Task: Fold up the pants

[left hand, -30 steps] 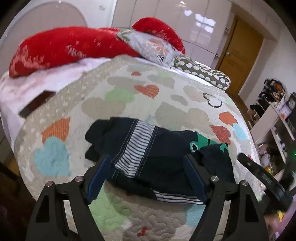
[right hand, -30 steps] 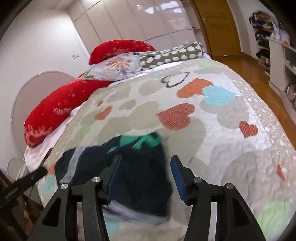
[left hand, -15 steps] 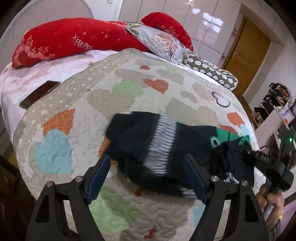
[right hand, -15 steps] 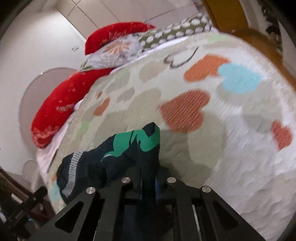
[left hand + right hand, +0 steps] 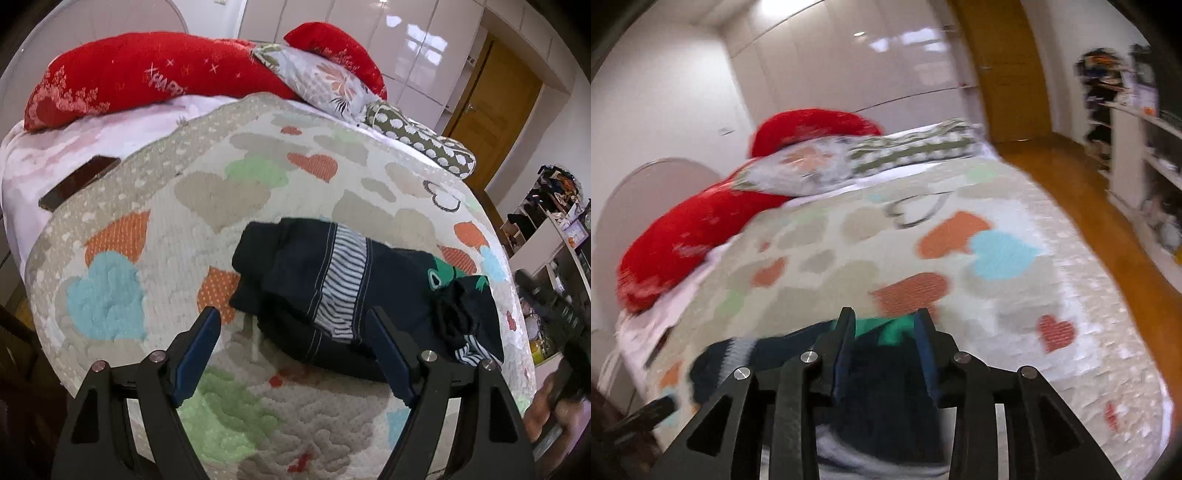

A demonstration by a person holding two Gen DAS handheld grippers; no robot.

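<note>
hovering over a heart-patterned quilt [image 5: 229,192], i am keeping the left gripper [image 5: 295,332] released, its blue pads [image 5: 195,347] spread wide above the bed and touching nothing. the dark pants [image 5: 388,288], with a striped band and a green print, are lying bunched on the quilt near its right edge, partly behind my left gripper's right finger. in the blurred right wrist view, the right gripper [image 5: 886,332] is sitting above the same pants [image 5: 886,398]; its jaws have just been opening, now standing partway apart with dark cloth showing between them, and the pads do not seem to be pressing on it. red pillows [image 5: 147,77] are resting at the head of the bed, and a dark phone [image 5: 79,181] is lying on the pink sheet.
</note>
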